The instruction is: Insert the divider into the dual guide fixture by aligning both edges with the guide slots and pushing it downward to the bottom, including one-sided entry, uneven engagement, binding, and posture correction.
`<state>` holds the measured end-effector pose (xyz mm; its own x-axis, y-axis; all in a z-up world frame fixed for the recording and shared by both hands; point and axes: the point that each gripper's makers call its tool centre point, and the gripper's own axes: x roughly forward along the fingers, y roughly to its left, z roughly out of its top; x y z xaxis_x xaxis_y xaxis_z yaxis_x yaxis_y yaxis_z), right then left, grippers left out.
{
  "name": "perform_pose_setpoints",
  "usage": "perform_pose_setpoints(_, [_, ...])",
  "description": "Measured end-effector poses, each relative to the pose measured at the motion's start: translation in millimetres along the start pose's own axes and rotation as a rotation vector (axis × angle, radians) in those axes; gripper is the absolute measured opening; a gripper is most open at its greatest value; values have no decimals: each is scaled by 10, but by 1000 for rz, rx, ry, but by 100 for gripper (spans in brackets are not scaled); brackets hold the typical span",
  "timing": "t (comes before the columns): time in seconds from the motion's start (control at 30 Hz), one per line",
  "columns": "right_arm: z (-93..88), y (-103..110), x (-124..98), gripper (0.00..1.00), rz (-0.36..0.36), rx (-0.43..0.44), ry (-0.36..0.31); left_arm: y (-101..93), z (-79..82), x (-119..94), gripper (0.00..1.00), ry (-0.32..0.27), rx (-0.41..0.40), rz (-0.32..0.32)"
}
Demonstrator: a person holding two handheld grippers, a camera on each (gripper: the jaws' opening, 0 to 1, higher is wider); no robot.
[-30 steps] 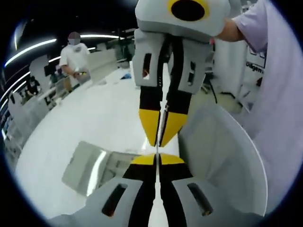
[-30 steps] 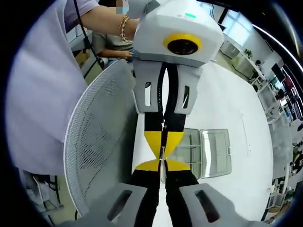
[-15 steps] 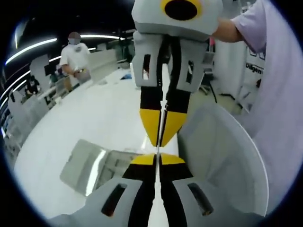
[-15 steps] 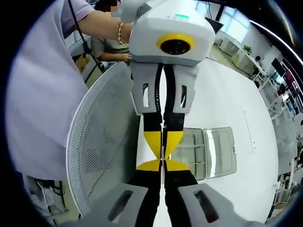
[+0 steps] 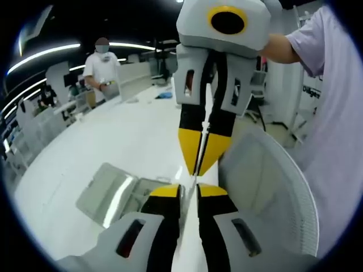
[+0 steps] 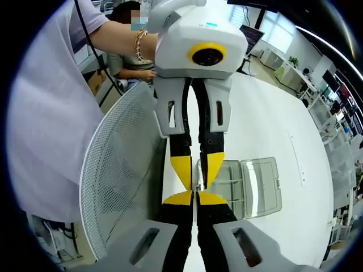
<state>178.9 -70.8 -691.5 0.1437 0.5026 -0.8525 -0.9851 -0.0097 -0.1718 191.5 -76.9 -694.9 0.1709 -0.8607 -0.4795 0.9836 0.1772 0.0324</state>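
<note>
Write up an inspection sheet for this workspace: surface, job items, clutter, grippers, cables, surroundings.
Surface: white table, glossy, with light glare.
Job's things: thin clear divider seen edge-on, pinched from opposite ends by both grippers, held above the table; clear plastic fixture lies on the table below, not yet entered.
Clutter: small items at the table's far end, too small to identify.
Grippers: left gripper and right gripper face each other tip to tip, both shut on the divider.
Cables: dark cable hanging at the person's shoulder.
Surroundings: white mesh chair back beside the table; standing person far off; seated person; shelving.
</note>
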Motion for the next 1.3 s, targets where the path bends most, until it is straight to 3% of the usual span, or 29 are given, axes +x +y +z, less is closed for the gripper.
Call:
perform_pose_setpoints(0.17, [-22, -53, -42, 0, -16, 15, 3, 15, -40, -57, 17, 8, -11, 23])
perform_pose_setpoints(0.73, [-165, -293, -178, 0, -40, 18, 60, 86, 44, -400, 20, -56, -76, 123])
perform_pose_setpoints(1.3, [-372, -449, 29, 0, -1, 31, 121, 133, 74, -714, 21, -123, -164, 203])
